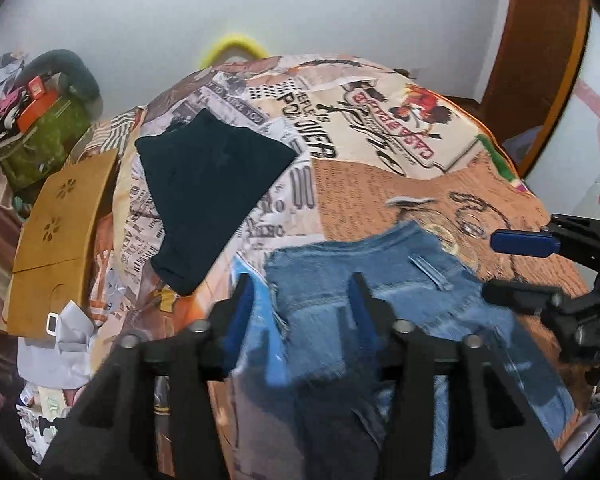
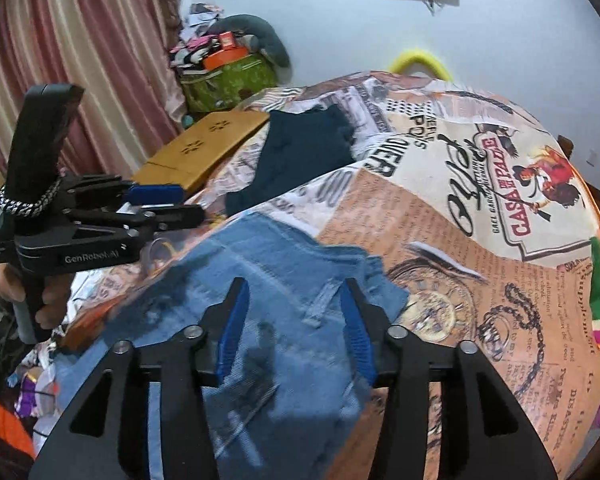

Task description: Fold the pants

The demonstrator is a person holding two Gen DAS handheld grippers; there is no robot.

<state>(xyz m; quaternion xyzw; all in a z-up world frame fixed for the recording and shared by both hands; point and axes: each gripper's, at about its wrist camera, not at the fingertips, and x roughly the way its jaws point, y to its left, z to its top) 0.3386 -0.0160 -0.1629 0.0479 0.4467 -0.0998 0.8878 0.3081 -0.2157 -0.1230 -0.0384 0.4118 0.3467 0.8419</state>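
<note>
Here, a bed covered by a large printed quilt [image 1: 380,184], patterned like old newspaper and posters in cream and orange, is filling most of both views; its soft, slightly rumpled top is serving as the folding surface. Lying on the near part of it is a pair of faded blue denim pants [image 2: 268,280], the waistband with a belt loop facing up and a frayed edge showing; the heavy, stiff cloth is sitting in a compact stack, so a fold looks already made. Further back on the quilt, a dark navy folded garment [image 1: 208,196] is resting flat, apparently set aside as finished. Beside the bed, a tan wooden board with flower-shaped cut-outs [image 1: 56,232] is leaning at the edge.

The left gripper [image 1: 302,312], black with blue ribbed pads, is hovering over the left edge of the denim, its jaws parted about halfway and clamping nothing. The right gripper [image 2: 292,328] is hanging above the waistband area, likewise half spread and empty. With no cloth between either pair, both appear to be letting the pants lie.
</note>
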